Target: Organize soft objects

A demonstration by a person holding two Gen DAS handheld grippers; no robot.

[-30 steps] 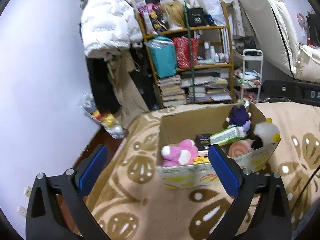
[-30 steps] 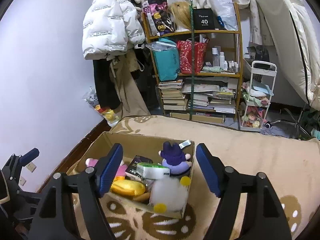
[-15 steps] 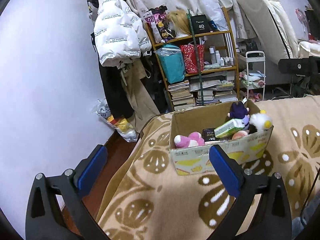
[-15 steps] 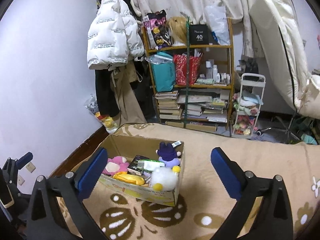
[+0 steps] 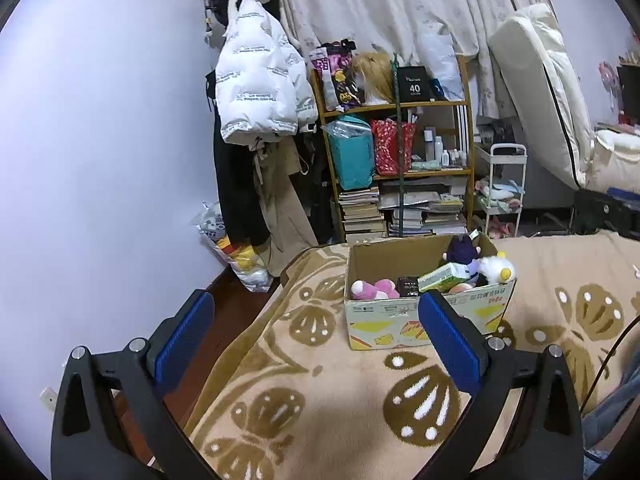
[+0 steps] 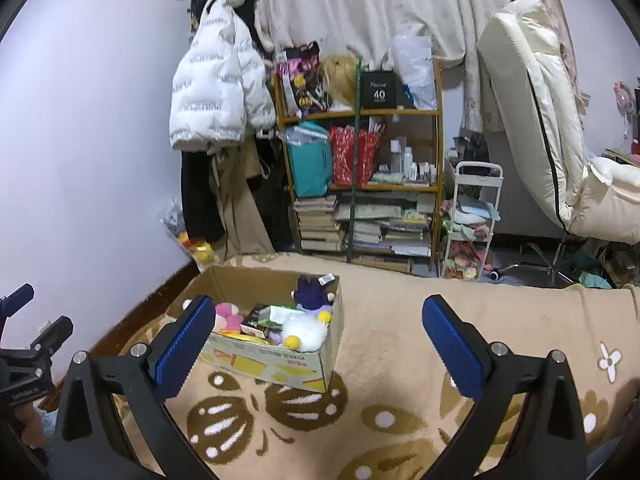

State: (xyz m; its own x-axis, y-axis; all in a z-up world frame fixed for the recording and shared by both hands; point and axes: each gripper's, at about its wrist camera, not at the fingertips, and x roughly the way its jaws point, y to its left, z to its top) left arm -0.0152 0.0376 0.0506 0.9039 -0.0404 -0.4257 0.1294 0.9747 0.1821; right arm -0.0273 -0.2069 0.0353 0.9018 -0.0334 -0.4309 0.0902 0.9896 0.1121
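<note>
Two hand-held grippers, each seen from its own wrist camera, hover above a bed. The left gripper [image 5: 316, 340] has its blue-padded fingers [image 5: 448, 338] spread wide, holding and touching nothing. The right gripper [image 6: 320, 346] is likewise spread wide and empty.

Beneath both lies a tan blanket [image 5: 320, 392] patterned with large brown flower shapes, covering the bed.

A cardboard box [image 5: 424, 316] sits on the blanket, well apart from either gripper. From the left gripper it lies at about 1 o'clock, its front wall partly behind the right-hand finger. From the right gripper the box [image 6: 280, 364] lies at about 11 o'clock, beside the left-hand finger. Inside it are soft toys: a pink plush [image 5: 374, 289] at the box's 9 o'clock side, a purple plush [image 5: 462, 250] at its 1 o'clock corner, and a white fluffy plush with yellow tips [image 5: 496, 269] at its 3 o'clock side. A green-and-white packet [image 5: 444, 276] lies tilted across the middle.

Beyond the bed, at 12 o'clock, a wooden shelf unit [image 5: 400, 108] holds bags, bottles and stacked books. At 11 o'clock a white puffer jacket [image 5: 260, 96] hangs over darker coats against a pale wall. A small white trolley [image 5: 506, 184] stands at 1 o'clock, with a cream mattress [image 5: 540, 92] leaning at 2 o'clock and pale curtains [image 5: 380, 8] behind.
</note>
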